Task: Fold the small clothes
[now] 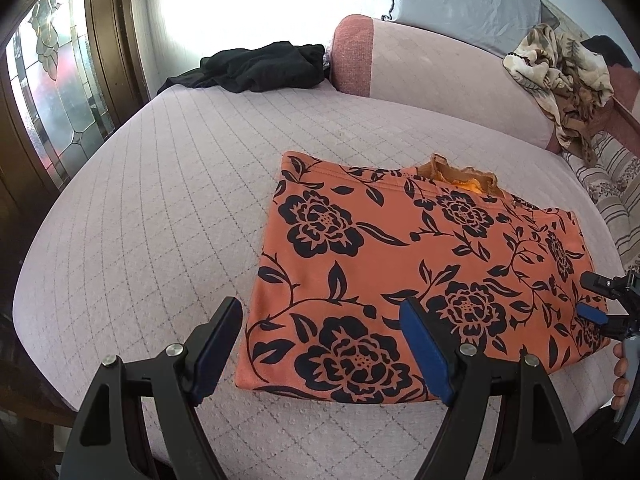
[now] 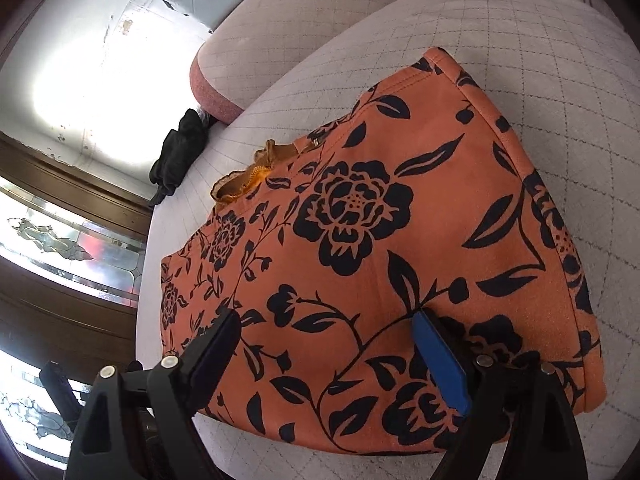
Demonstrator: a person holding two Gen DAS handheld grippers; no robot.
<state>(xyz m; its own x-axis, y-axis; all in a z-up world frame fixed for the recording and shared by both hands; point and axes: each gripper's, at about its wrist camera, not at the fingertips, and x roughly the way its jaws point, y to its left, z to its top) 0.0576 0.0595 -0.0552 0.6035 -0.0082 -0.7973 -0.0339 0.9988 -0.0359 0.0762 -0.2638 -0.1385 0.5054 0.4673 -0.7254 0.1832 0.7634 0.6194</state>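
The orange fabric garment with a black floral print [image 1: 420,264] lies folded into a flat rectangle on the pale lilac quilted bed cover [image 1: 160,200], at the centre to 3 o'clock of the left wrist view. A brown-orange lace trim [image 1: 464,176] protrudes from its far edge at 12 o'clock. The left gripper [image 1: 320,340] sits at 6 o'clock, jaws spread wide, over the near-left corner of the garment without pinching it. The right gripper [image 2: 326,344] has its jaws spread wide above the near edge of the garment; contact cannot be confirmed. A crumpled black cloth [image 1: 256,66] lies at 11 o'clock, well apart. A beige patterned cloth [image 1: 560,76] rests on the pink bolster cushion [image 1: 420,68] at 2 o'clock.
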